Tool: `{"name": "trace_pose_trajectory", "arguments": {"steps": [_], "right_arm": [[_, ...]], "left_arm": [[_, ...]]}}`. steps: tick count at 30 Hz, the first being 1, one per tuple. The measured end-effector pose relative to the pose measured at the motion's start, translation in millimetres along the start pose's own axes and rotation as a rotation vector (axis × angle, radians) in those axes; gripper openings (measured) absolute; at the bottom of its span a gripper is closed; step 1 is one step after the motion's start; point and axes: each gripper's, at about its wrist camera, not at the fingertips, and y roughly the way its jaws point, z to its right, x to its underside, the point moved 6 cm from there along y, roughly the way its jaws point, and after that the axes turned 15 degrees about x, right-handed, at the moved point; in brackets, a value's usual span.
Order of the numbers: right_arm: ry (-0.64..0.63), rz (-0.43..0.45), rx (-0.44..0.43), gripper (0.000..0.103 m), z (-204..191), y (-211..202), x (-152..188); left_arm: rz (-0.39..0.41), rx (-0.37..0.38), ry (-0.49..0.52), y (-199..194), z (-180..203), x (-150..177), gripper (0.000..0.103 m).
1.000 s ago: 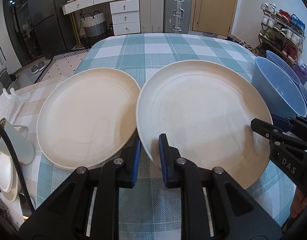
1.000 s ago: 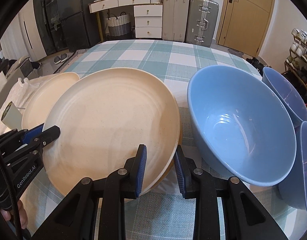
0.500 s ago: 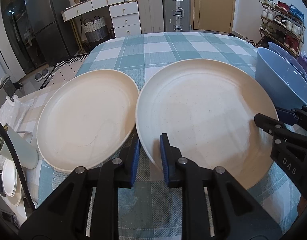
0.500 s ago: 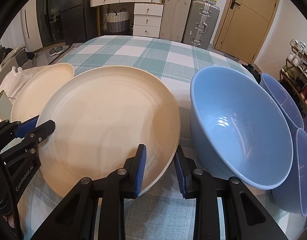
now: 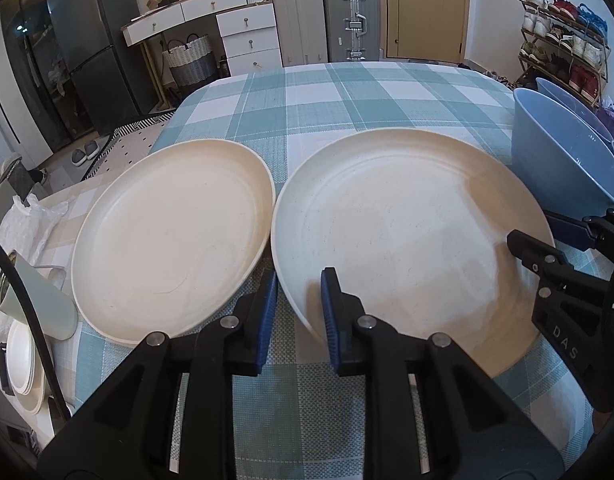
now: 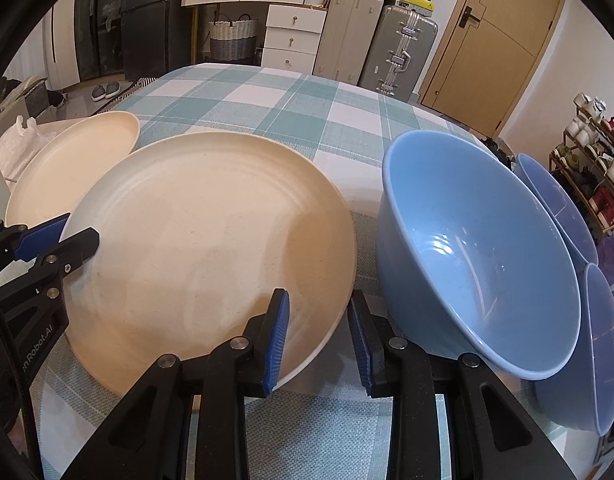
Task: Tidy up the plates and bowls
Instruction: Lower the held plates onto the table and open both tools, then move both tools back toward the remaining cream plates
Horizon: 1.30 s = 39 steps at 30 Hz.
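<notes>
A large cream plate [image 5: 407, 240] [image 6: 207, 248] lies on the checked tablecloth [image 5: 347, 96]. My left gripper [image 5: 299, 308] [image 6: 81, 228] is shut on its left rim, one pad over the inside and one outside. My right gripper [image 6: 319, 332] [image 5: 535, 232] is shut on the opposite rim in the same way. Whether the plate rests on the cloth or hangs just above it I cannot tell. A second cream plate [image 5: 171, 232] [image 6: 75, 160] lies flat just to its left, nearly touching. A big blue bowl [image 6: 487, 260] [image 5: 559, 168] stands right of the held plate.
Two more blue bowls [image 6: 555, 200] [image 6: 603, 340] lean beside the big one at the table's right edge. A pale green cup [image 5: 39, 300], a crumpled plastic bag [image 5: 27, 224] and a stack of small white plates [image 5: 23, 360] sit at the far left.
Little differs. Both grippers keep their place on the plate's rim, the left jaws stand a touch wider, and both views have tipped up slightly.
</notes>
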Motion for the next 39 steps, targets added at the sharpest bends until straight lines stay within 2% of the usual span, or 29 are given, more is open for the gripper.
{"name": "trace_pose_trajectory", "arguments": {"steps": [10, 12, 14, 17, 18, 22, 24, 26, 30, 36, 39], "right_arm": [[0.020, -0.013, -0.023, 0.033, 1, 1, 2], [0.023, -0.015, -0.040, 0.038, 1, 0, 2], [0.027, -0.011, -0.053, 0.047, 0, -2, 1], [0.031, -0.010, -0.067, 0.052, -2, -6, 1], [0.033, -0.011, -0.074, 0.053, -2, -7, 0], [0.049, -0.013, -0.114, 0.068, -5, -11, -1], [0.062, -0.012, -0.137, 0.075, -6, -14, -2], [0.073, 0.001, -0.150, 0.083, -7, -20, -3], [0.084, 0.015, -0.183, 0.085, -9, -30, -8], [0.117, 0.060, -0.264, 0.099, -12, -54, -23], [0.120, 0.079, -0.306, 0.102, -15, -65, -34]], "left_arm": [[-0.004, 0.007, -0.004, -2, -1, 1, 0.019], [-0.005, 0.017, -0.013, -3, -2, 1, 0.019], [-0.007, 0.031, -0.025, -3, -3, 1, 0.020], [-0.003, 0.065, -0.048, -7, -5, 1, 0.031], [0.001, 0.070, -0.051, -9, -5, 1, 0.039], [0.035, 0.104, -0.069, -22, -8, -1, 0.068], [0.054, 0.115, -0.081, -30, -11, -2, 0.073], [0.070, 0.124, -0.097, -39, -16, -3, 0.074], [0.106, 0.126, -0.125, -59, -26, -4, 0.077], [0.162, 0.123, -0.155, -94, -45, -7, 0.080], [0.181, 0.116, -0.175, -108, -57, -8, 0.089]]}}
